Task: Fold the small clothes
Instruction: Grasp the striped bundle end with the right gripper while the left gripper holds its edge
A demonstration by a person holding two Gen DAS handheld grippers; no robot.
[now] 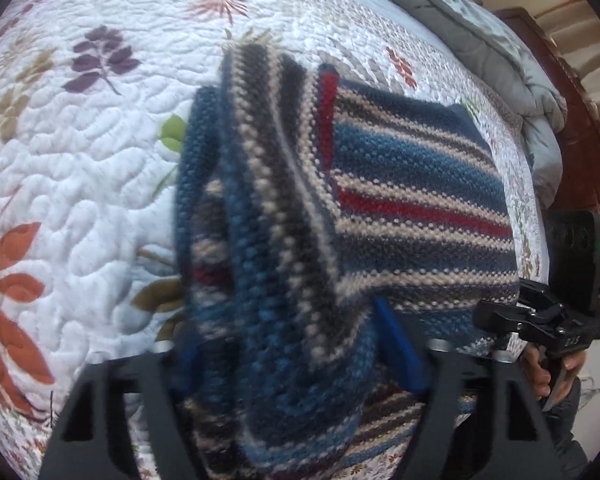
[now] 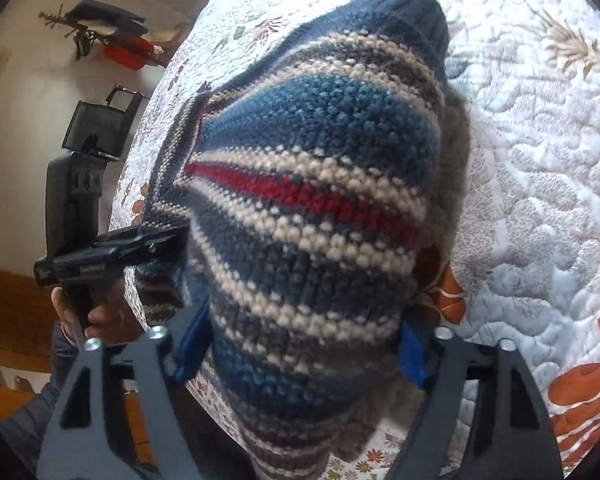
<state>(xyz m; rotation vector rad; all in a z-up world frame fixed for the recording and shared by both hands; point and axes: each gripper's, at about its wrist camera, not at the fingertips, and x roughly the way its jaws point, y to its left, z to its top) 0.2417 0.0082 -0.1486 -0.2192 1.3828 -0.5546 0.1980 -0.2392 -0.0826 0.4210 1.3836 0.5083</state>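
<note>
Left gripper (image 1: pixel 296 364): both blue-padded fingers (image 1: pixel 400 344) pressed against a bunched fold of the striped knit sweater (image 1: pixel 412 184), knit filling the gap between the pads, so it is pinching the cloth; the fold stands up in front of the lens, blurred. Right gripper (image 2: pixel 300 348): blue pads (image 2: pixel 412 354) on either side of a thick gather of the same sweater (image 2: pixel 320 184), likewise clamped on the knit, which bulges up and hides most of the view. Seen from the left wrist, the right gripper (image 1: pixel 496 314) sits at the sweater's near right edge with its black tips closed against the hem, a hand (image 1: pixel 540 368) on the grip beneath. Seen from the right wrist, the left gripper (image 2: pixel 156 240) bites the opposite edge of the sweater, its hand (image 2: pixel 88 312) below. Sweater: navy, teal, cream, grey and red stripes, dark ribbed band at the far end; the part beyond the lifted folds lies flat on the quilted bedspread (image 1: pixel 80 184), white with rust, purple and green leaf prints. Farther out: a grey duvet (image 1: pixel 500 40) heaped along the far side of the bed, dark wooden headboard (image 1: pixel 572 120) behind it; in the right wrist view a pale wall with a rack (image 2: pixel 108 36) holding dark and red items
</note>
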